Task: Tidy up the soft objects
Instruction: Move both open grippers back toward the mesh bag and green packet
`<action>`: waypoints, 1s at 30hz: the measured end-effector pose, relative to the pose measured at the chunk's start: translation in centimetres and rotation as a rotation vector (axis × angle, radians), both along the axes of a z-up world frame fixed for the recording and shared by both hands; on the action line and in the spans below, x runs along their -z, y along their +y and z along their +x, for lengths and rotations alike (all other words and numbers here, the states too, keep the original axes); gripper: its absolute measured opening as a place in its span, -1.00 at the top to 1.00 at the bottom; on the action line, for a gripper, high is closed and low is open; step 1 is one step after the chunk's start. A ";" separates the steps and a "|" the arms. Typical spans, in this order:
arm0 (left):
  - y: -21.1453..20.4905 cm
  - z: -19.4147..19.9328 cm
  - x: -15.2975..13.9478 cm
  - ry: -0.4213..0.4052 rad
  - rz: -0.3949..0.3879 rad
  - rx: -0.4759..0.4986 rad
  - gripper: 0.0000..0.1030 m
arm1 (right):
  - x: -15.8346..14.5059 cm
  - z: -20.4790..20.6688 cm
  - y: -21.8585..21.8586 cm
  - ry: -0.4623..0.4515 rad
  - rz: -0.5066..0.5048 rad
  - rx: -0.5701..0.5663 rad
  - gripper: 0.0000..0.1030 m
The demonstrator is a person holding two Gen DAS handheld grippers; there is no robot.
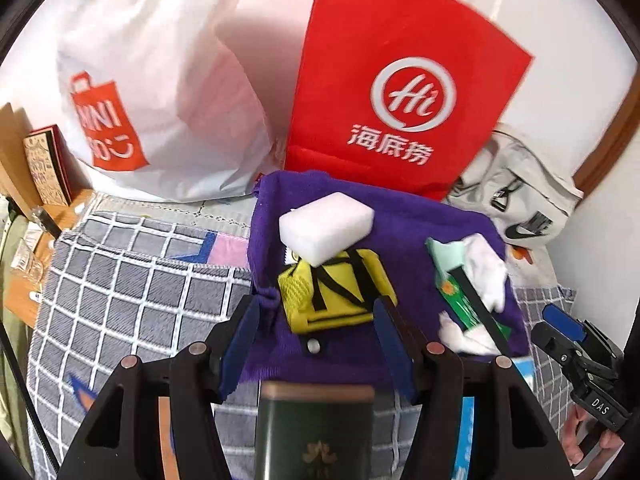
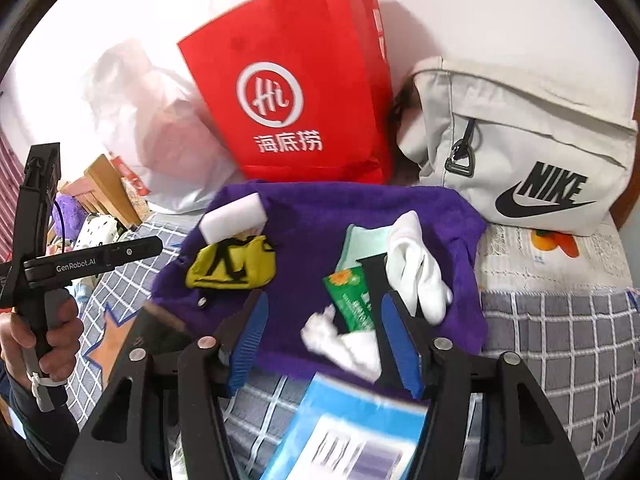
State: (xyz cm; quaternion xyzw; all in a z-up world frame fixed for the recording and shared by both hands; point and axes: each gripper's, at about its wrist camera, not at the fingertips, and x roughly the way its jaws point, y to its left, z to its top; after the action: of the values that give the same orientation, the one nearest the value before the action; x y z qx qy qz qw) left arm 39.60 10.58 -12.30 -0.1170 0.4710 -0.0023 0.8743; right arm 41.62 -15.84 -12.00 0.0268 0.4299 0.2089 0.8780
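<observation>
on the bed lies a purple towel (image 2: pixel 320 216), and the soft things sit on top of it. a white sponge (image 1: pixel 326 226) rests at the far side, touching a small yellow bag (image 1: pixel 340 292) just in front of it. to the right are a white sock (image 2: pixel 416 268), a green pack (image 2: pixel 352 296) and some white tissue (image 2: pixel 340 340), all in one messy heap.

i think the step now is to pick up one soft thing. to do it well, go down straight over one thing only, get both fingers around its middle, and squeeze gently so it does not squish out or drag the towel along.

the left gripper (image 1: pixel 316 344) is wide open and holds nothing. it hangs over the near edge of the towel, with the yellow bag just ahead between its fingers.

the right gripper (image 2: pixel 324 340) is wide open too and holds nothing. the tissue and the green pack lie between its fingers, but i cannot tell if the fingers touch them.

a red bag (image 2: pixel 296 92) and a grey bag (image 2: pixel 520 148) stand behind the towel.
</observation>
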 end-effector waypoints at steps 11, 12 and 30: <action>-1.4 -8.2 -2.8 -0.063 0.008 0.031 -0.12 | -2.8 -8.0 -1.4 -0.043 -0.001 0.092 -0.35; -1.6 -8.9 -2.8 -0.060 0.024 0.036 -0.12 | -2.8 -8.7 -1.4 -0.046 -0.008 0.092 -0.35; -4.9 -18.7 1.8 0.019 0.015 0.075 -0.21 | -3.6 -20.4 -2.4 -0.079 -0.033 0.100 -0.57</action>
State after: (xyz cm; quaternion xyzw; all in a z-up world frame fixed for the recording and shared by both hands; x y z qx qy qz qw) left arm 20.94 5.67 -14.13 -0.0928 0.4835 -0.0307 0.8698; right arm 21.23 -18.24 -8.40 0.0257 0.3962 0.1585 0.9040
